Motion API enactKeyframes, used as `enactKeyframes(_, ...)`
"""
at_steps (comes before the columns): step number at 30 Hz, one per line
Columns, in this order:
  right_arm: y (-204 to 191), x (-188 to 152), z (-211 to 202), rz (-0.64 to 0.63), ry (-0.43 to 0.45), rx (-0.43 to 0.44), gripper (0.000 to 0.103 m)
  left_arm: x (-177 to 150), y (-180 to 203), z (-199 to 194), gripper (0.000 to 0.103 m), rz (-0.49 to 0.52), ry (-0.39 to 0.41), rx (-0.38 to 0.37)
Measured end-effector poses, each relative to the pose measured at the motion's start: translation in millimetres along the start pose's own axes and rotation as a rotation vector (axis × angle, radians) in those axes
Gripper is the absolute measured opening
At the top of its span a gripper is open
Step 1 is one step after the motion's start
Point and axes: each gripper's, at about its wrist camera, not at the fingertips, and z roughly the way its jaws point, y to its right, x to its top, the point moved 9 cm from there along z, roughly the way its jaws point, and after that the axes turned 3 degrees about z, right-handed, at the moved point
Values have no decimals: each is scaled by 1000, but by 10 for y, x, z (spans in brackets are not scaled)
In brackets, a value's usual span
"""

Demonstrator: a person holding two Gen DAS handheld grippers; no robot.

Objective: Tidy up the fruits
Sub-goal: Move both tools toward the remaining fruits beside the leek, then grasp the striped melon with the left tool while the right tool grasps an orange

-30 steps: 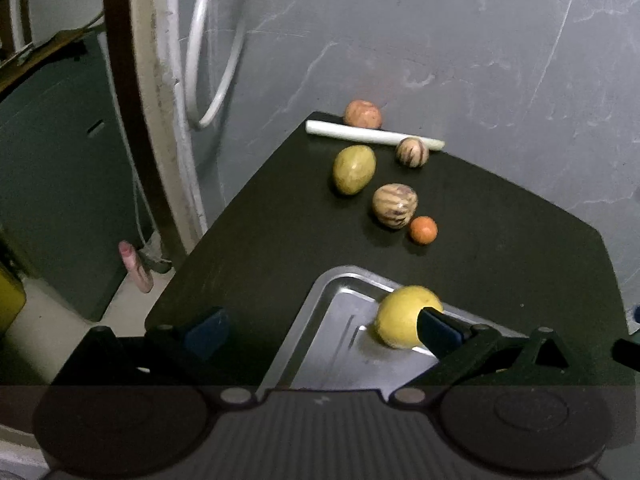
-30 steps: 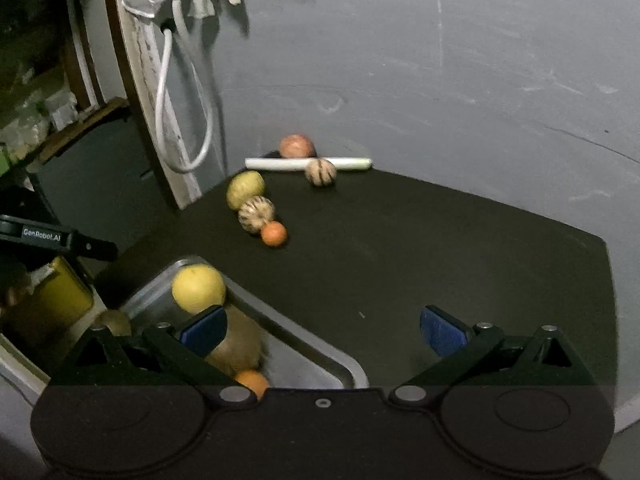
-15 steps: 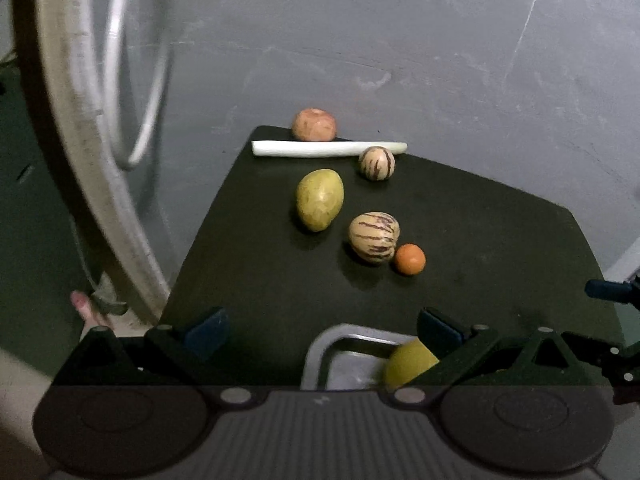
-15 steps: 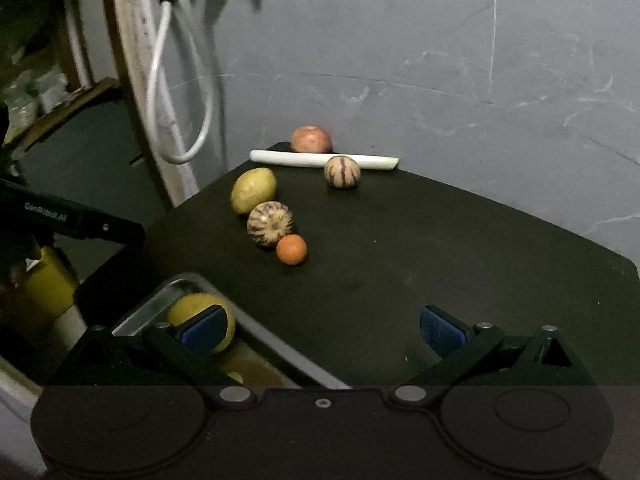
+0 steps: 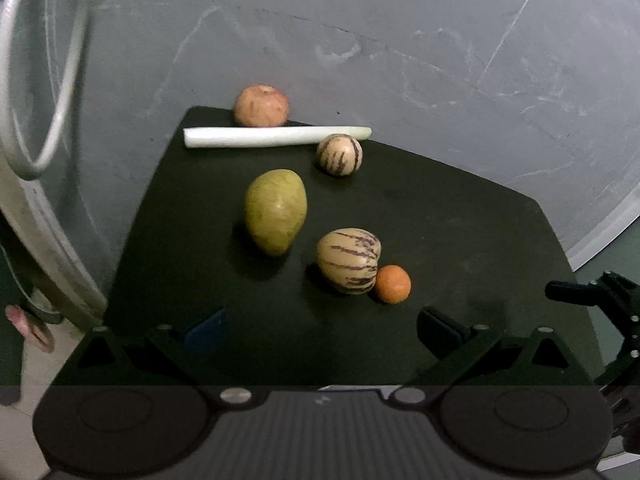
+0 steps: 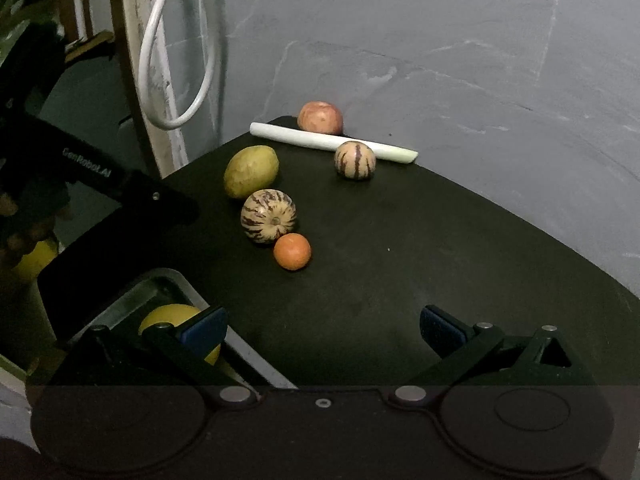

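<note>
Surface: dark tabletop (image 5: 440,216) stood against a grey wall.
Fruit: green mango (image 5: 275,211), striped melon (image 5: 349,260) touching a small orange (image 5: 393,284); tray (image 6: 132,304) held a yellow fruit (image 6: 168,318).
Left gripper (image 5: 320,326): spread, empty, near the melon.
Right gripper (image 6: 322,326): spread, empty.
Advice: straddle the melon's widest part without nudging the orange.

Left wrist view low over black table (image 5: 460,220), right view from its right, sharing fruit cluster
</note>
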Motion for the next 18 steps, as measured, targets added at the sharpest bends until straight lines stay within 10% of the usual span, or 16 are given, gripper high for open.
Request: enactKeyframes(18,-177,278,652,-93,-19,49,92,919,52,315,102,245,12,-31)
